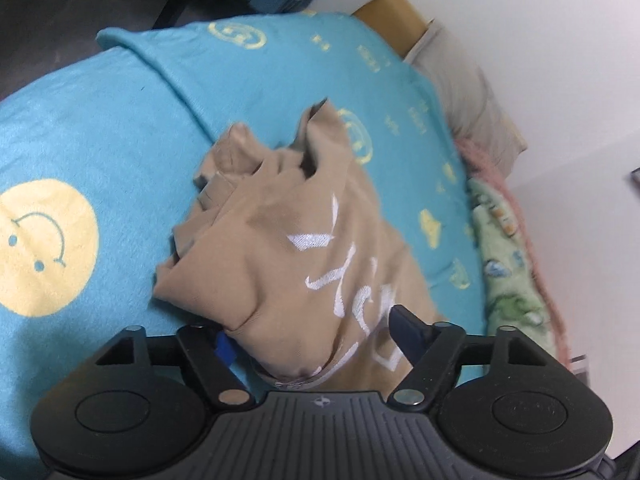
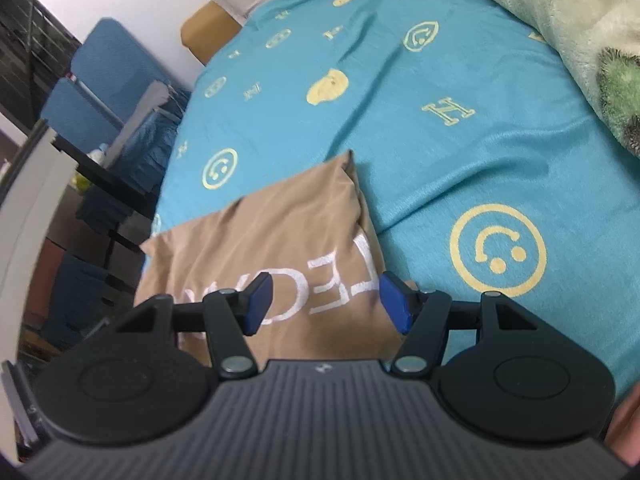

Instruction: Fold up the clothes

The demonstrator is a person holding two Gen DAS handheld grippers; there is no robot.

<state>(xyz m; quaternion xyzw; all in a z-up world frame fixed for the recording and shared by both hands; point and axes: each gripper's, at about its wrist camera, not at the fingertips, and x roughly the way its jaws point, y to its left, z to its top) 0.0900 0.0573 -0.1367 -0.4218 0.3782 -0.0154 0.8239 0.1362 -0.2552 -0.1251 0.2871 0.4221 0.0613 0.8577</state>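
One tan shirt with white lettering is seen lying on the bed, on a turquoise blanket printed with yellow smiley faces. In the right wrist view a flat, squared-off portion of the shirt is shown, so some folding is judged to be already done there; in the left wrist view the far end is bunched and rumpled, with loose flaps sticking up, so the fold is judged roughly midway, with smoothing and at least one more fold left. The left claw is spread wide, and cloth is heaped up between its fingers, though no pinch is made. The right claw is likewise spread apart, hovering over the lettering with nothing gripped. Counted up: one shirt, two claws, one turquoise blanket, one green fleece blanket along the bed's edge, one grey pillow by the wall. No other clothes waiting to be folded are shown.
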